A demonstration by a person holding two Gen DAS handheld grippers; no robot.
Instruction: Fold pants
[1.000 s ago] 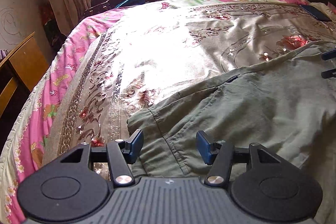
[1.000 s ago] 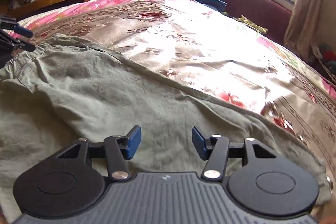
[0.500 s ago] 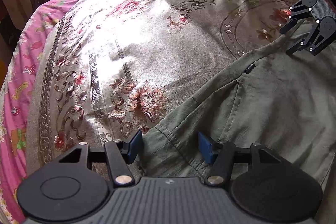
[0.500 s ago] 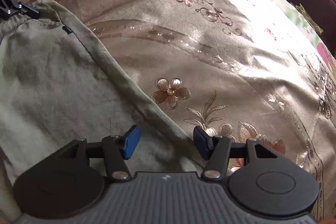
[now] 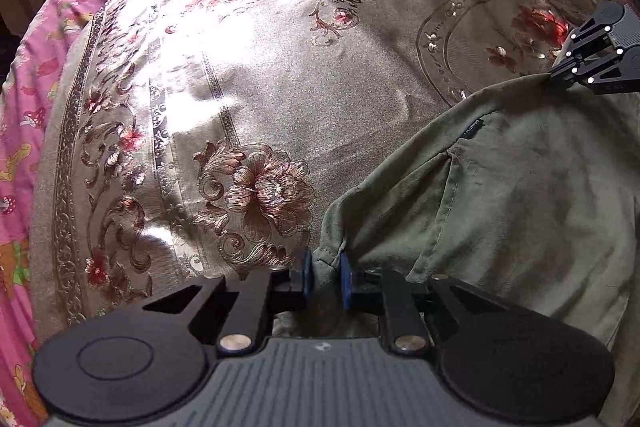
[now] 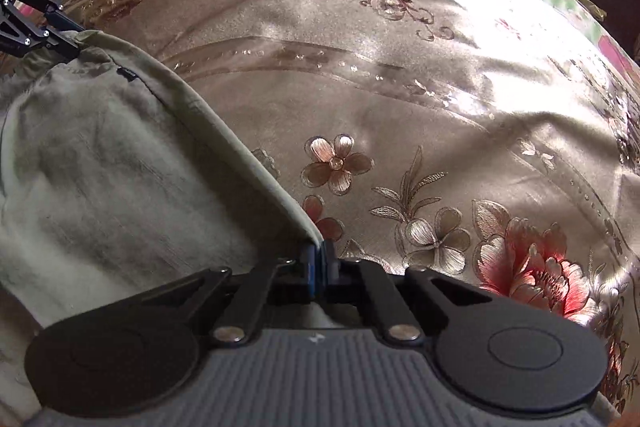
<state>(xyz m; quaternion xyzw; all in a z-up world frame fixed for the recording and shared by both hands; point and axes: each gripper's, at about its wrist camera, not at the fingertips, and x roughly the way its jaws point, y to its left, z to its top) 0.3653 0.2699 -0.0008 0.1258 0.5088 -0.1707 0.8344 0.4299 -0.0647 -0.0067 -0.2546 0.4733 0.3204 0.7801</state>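
Olive pants (image 5: 520,195) are spread on the bed (image 5: 260,99); their far edge is clamped by the left hand-held gripper (image 5: 325,281) and the right hand-held gripper (image 6: 319,267).

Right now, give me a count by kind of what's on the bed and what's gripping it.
Pants: 1, olive green
Bedspread: 1, gold floral
Grippers: 2, left gripper and right gripper, both closed on the pants' edge
Total: 4

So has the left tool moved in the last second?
Yes. The left tool has dropped toward the bedspread, onto the pants corner beside the big flower, and closed on it.
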